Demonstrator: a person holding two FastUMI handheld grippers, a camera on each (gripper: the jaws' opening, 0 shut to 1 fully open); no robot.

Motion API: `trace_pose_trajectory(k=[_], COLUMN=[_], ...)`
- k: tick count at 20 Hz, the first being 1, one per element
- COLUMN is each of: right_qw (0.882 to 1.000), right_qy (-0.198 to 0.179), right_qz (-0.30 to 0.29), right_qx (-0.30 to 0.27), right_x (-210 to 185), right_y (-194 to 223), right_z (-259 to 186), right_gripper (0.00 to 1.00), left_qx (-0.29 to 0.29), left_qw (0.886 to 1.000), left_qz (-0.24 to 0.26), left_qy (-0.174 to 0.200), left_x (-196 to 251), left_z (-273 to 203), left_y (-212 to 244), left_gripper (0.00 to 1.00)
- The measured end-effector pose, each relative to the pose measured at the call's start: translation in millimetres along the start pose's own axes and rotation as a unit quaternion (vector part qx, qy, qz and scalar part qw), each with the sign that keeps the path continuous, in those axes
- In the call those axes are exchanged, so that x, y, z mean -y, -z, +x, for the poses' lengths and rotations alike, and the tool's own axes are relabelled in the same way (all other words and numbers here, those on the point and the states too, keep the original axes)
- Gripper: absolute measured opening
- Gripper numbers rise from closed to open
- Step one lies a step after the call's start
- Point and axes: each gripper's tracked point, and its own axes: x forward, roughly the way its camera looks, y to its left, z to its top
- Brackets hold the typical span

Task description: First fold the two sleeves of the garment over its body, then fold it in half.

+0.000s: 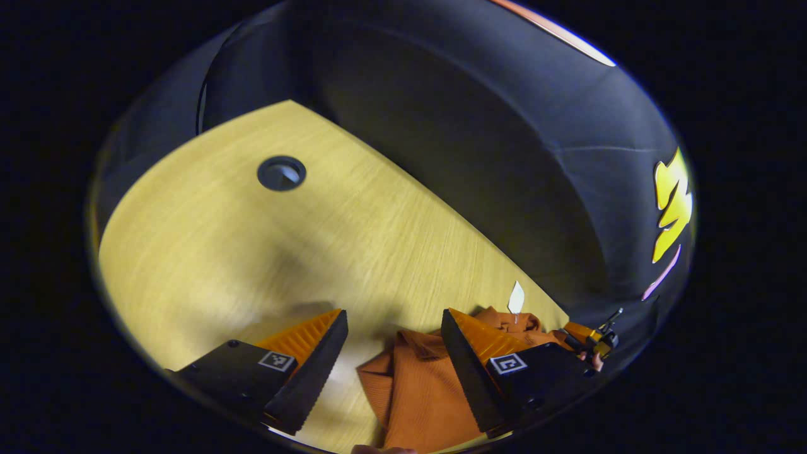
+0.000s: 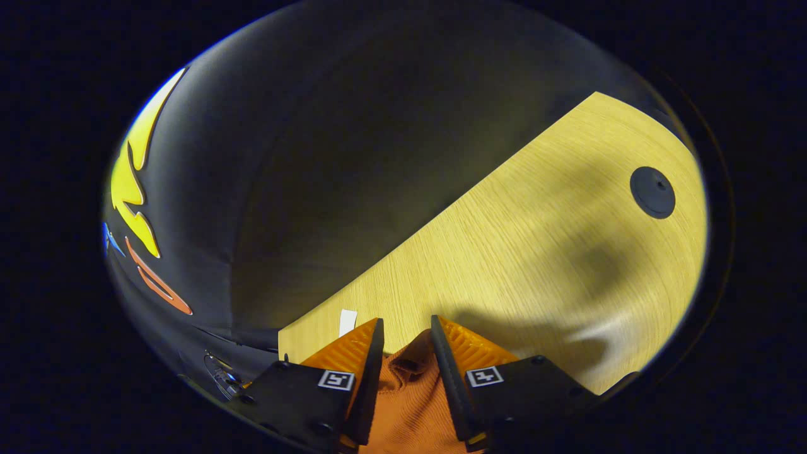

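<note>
The orange ribbed garment (image 1: 416,391) lies bunched on the wooden table (image 1: 252,252) at the bottom of the left gripper view. My left gripper (image 1: 392,318) stands wide open above it, and the cloth runs under its right finger (image 1: 473,340). Farther right, the other gripper (image 1: 592,340) holds the cloth's far end. In the right gripper view, my right gripper (image 2: 406,325) is shut on a bunched fold of the garment (image 2: 410,397), which fills the narrow gap between its fingers and hangs down from them.
A small white tag (image 1: 516,296) lies at the table's edge beyond the garment, seen again as the white tag (image 2: 347,321). A dark round cable grommet (image 1: 281,173) is set in the tabletop, as is another grommet (image 2: 652,192). Black booth cloth rises behind the table edge.
</note>
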Motion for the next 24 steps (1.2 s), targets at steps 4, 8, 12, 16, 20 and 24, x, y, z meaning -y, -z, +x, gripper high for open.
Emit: trace_pose_trajectory(k=[4, 8, 12, 16, 20, 24], right_qw=[0.997, 0.982, 0.963, 0.927, 0.889, 0.87], right_qy=[0.006, 0.024, 0.01, -0.003, -0.004, -0.009], right_qz=[-0.042, -0.147, -0.215, -0.278, -0.332, -0.353], right_qx=[0.06, 0.112, 0.164, 0.252, 0.316, 0.343], right_x=[-16, -43, -93, -148, -168, -166], right_y=[-20, -18, 16, 61, 137, 202], right_z=[-24, -83, -175, -294, -401, -472], right_gripper=[0.86, 0.95, 0.95, 0.95, 0.97, 0.93], left_qx=[0.053, 0.145, 0.238, 0.319, 0.381, 0.421], left_qw=[0.998, 0.987, 0.967, 0.94, 0.91, 0.885], left_qz=[0.018, 0.039, 0.074, 0.11, 0.161, 0.198], left_qy=[-0.035, -0.056, -0.053, -0.04, -0.028, -0.013], left_x=[5, 35, 83, 124, 154, 172], left_z=[-37, -109, -207, -311, -402, -477], left_y=[-18, -29, -17, 23, 86, 151], left_gripper=[0.99, 0.99, 0.99, 0.99, 0.98, 0.98])
